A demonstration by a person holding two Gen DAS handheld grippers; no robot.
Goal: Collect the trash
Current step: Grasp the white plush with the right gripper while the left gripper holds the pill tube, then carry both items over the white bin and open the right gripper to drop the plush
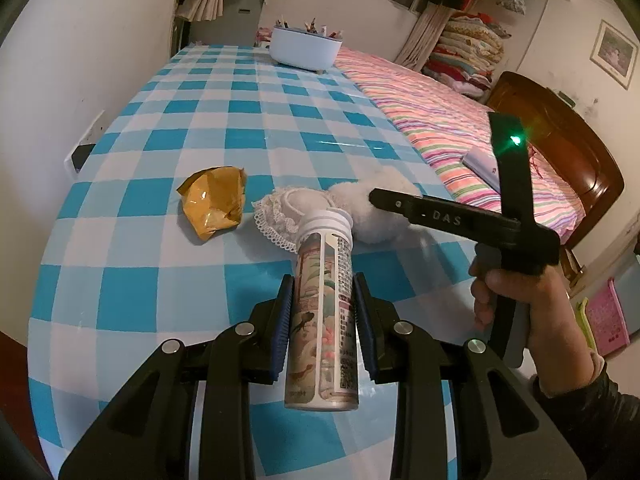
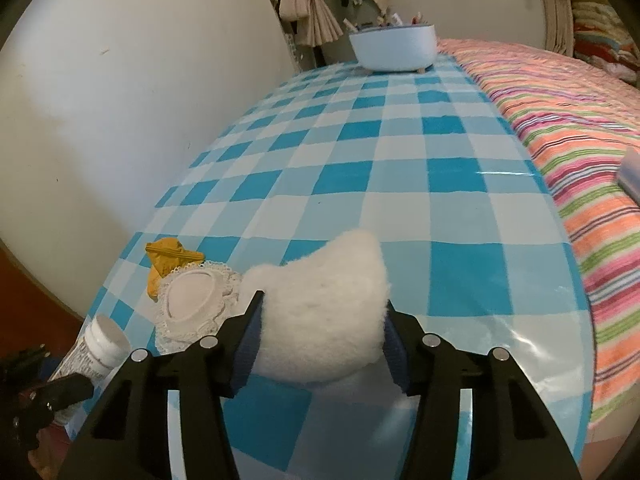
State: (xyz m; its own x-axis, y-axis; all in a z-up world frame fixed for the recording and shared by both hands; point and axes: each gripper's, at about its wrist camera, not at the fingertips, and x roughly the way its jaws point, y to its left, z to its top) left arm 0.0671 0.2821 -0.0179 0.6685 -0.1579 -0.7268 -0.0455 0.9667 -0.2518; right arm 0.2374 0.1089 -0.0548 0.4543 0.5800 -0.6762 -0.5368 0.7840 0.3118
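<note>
Both jaws clamped: left gripper [image 1: 322,312] on tube [image 1: 324,320], right gripper [image 2: 322,332] on fluffy pad [image 2: 324,312], near the table's [image 2: 400,168] edge.

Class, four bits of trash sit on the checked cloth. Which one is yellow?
The crumpled yellow wrapper, lying free at the far left. The lace pad, fluffy wad and tube are white or printed.

Wrapper [image 1: 214,200] left of lace pad [image 1: 286,210]; fluffy wad [image 1: 380,210] right; bin [image 1: 306,48] far behind, on table [image 1: 160,280].
</note>
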